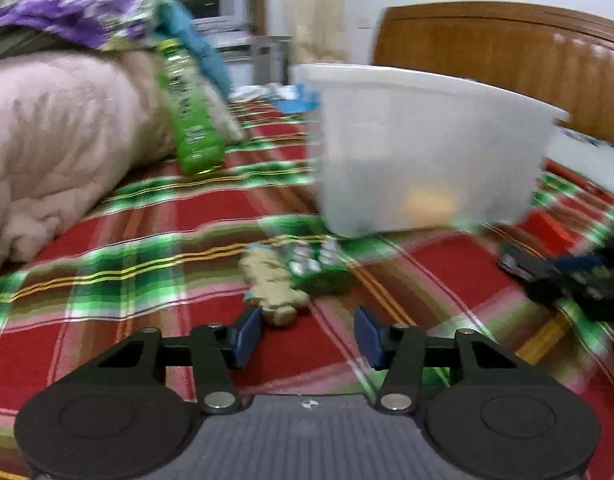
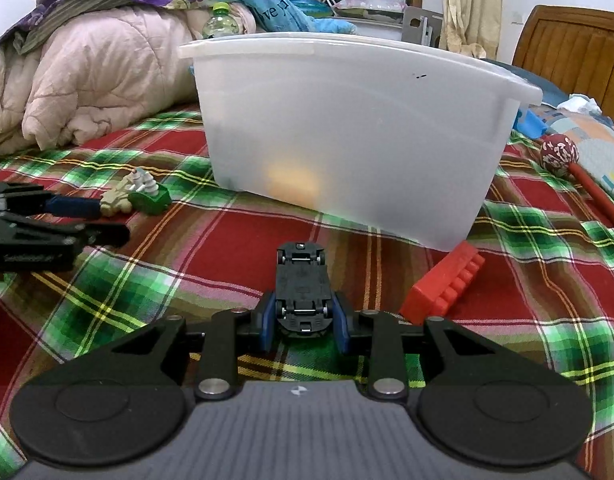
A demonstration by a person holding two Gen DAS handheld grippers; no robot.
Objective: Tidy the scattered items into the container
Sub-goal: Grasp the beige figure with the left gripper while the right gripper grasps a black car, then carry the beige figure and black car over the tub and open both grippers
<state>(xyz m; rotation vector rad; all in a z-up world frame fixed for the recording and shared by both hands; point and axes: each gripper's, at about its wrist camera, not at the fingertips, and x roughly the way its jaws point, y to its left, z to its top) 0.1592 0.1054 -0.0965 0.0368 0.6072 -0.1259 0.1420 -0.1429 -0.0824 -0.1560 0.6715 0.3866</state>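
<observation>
- Right gripper (image 2: 305,326) is clenched on the toy car (image 2: 303,280), wheels up, its long axis pointing to 12 o'clock toward the container (image 2: 387,120).
- Left gripper (image 1: 307,336) is spread and holds nothing; the tan toy (image 1: 273,284) lies at 11 o'clock, just past the left fingertip.

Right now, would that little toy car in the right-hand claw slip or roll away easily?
Probably light: the toy car is small, hard plastic. It is held underside up between the right gripper pads, so its wheels touch nothing. Set down on the plaid blanket, it would likely roll little on soft cloth.
</observation>
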